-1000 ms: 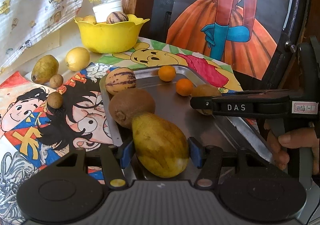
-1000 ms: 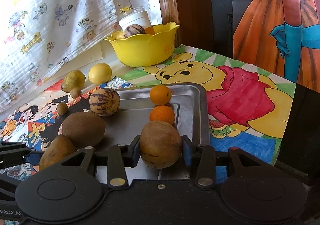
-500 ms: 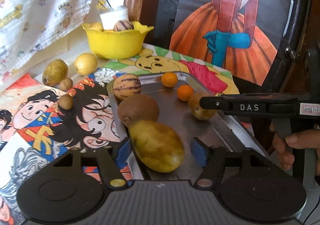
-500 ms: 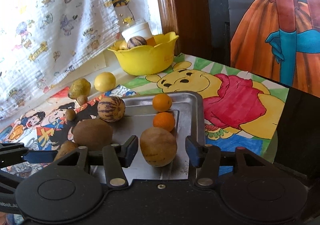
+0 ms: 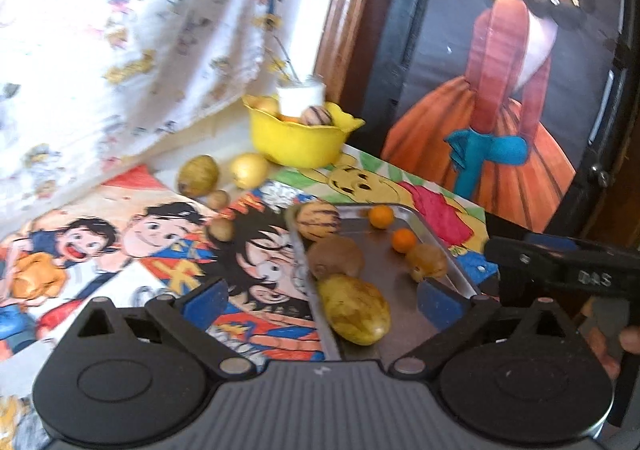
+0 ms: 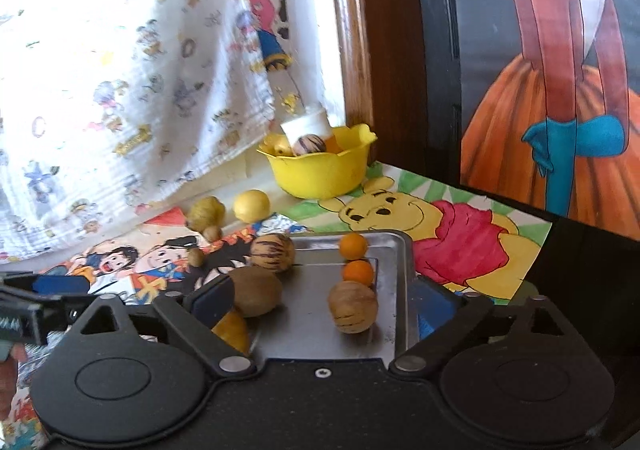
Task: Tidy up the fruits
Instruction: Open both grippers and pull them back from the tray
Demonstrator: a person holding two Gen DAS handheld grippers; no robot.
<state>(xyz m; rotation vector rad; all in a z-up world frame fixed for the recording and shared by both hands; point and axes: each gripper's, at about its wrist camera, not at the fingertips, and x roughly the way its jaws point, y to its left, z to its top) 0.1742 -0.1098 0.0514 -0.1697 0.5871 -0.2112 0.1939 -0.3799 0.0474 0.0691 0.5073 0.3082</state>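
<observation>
A metal tray point(image 5: 404, 290) point(image 6: 394, 290) holds a yellow-green mango point(image 5: 356, 309), a brown kiwi point(image 5: 335, 256) point(image 6: 254, 291), a striped melon point(image 5: 318, 220) point(image 6: 273, 252), two small oranges point(image 5: 381, 216) point(image 6: 353, 245), and a tan round fruit point(image 5: 427, 261) point(image 6: 353, 306). My left gripper point(image 5: 322, 300) is open, raised above the mango. My right gripper point(image 6: 324, 300) is open, raised behind the tan fruit.
A yellow bowl point(image 5: 298, 142) point(image 6: 322, 172) with fruits and a white cup stands at the back. A lemon point(image 5: 249, 169), a green fruit point(image 5: 198, 175) and two small brown fruits point(image 5: 219, 228) lie on the cartoon-print mat. A curtain hangs left.
Both grippers opened wide, let go of the mango and the tan fruit, and pulled back and up from the tray.
</observation>
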